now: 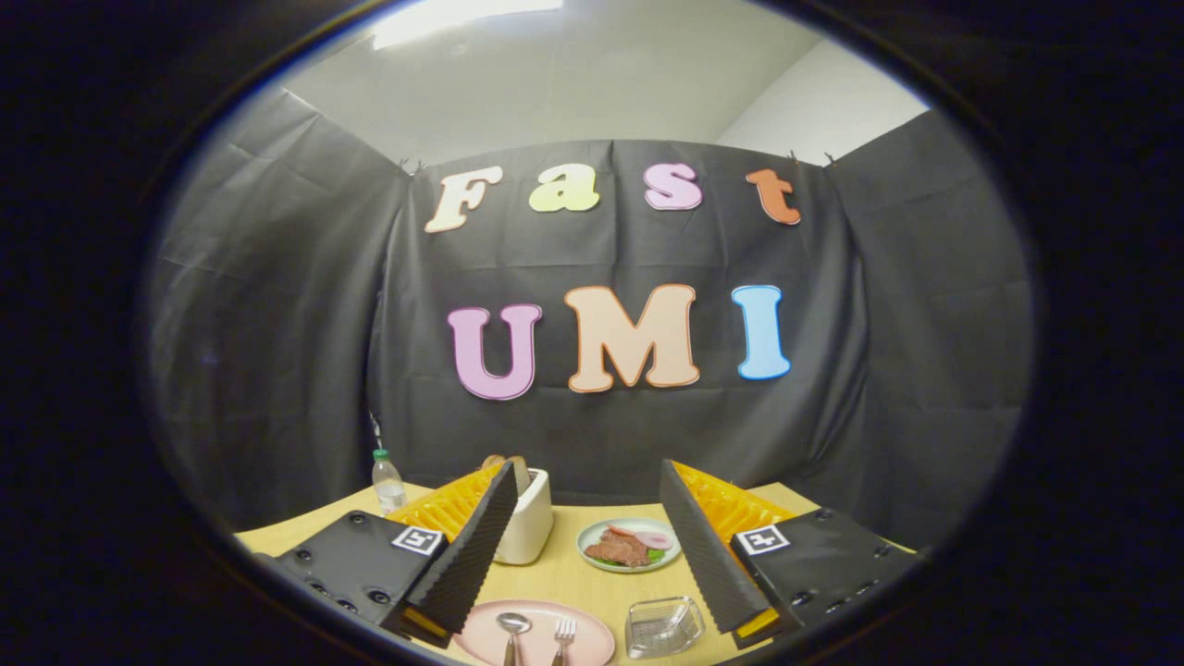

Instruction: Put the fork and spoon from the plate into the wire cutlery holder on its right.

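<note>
A pink plate [583, 631] lies on the wooden table, low between my two fingers. On it rest a spoon [511, 627] on the left and a fork [564, 635] on the right, heads pointing away from me. Just right of the plate stands the wire cutlery holder [664, 626], with nothing in it that I can make out. My gripper [587, 546] hangs above the table, open, its fingers wide apart with nothing between them. Plate and holder sit below and near the fingertips.
Farther back on the table [564, 573] stand a white toaster [527, 518] with bread in it, a pale plate of food [629, 544] and a small water bottle [388, 481] at the far left. Black cloth walls close in the booth behind.
</note>
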Demonstrator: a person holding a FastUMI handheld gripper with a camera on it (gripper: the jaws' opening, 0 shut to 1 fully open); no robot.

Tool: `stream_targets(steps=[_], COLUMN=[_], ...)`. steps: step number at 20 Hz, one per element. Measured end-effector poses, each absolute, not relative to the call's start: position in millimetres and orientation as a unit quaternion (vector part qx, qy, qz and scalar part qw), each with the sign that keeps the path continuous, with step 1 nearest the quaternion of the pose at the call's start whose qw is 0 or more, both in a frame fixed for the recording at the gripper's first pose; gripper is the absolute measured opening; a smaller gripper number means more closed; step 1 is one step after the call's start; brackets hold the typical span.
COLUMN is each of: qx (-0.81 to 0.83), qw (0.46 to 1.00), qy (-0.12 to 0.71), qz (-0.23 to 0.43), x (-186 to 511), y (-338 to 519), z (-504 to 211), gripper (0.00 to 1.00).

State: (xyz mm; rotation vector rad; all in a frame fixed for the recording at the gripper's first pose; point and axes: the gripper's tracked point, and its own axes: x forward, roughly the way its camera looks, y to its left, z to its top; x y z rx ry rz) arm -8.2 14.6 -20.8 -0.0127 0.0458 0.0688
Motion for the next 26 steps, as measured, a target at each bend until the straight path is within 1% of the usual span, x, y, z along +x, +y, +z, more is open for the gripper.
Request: stream_targets(steps=[6,11,26], qx=[-0.029,-0.044,-0.050], qw=[0.997,0.992,0.958], qy=[0.051,0.093,0.258], qz=[0.055,0.073,0.111], x=[-10,-14,-35], y=[22,28,38], z=[-46,-80,-212], gripper=[0.99,0.99,0.99])
